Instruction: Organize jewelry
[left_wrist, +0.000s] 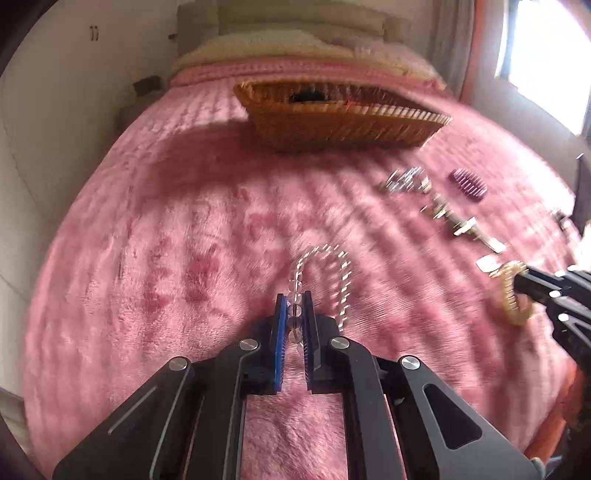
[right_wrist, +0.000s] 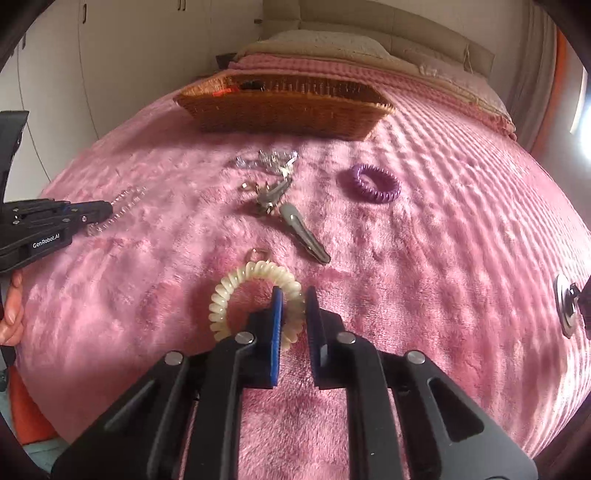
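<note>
My left gripper (left_wrist: 294, 308) is shut on a clear bead bracelet (left_wrist: 325, 273), whose loop hangs out in front of the fingers over the pink blanket; it also shows in the right wrist view (right_wrist: 123, 206). My right gripper (right_wrist: 294, 306) is shut on a cream spiral hair tie (right_wrist: 236, 291), also seen in the left wrist view (left_wrist: 511, 291). A woven basket (left_wrist: 332, 122) (right_wrist: 280, 110) sits farther up the bed with dark and orange items inside.
On the blanket lie a purple spiral hair tie (right_wrist: 375, 183), a metal hair clip (right_wrist: 303, 232), a silver jewelry cluster (right_wrist: 271, 160), keys or clips (right_wrist: 271, 195) and a small ring (right_wrist: 260, 254). A round metal object (right_wrist: 565, 306) sits at the right edge.
</note>
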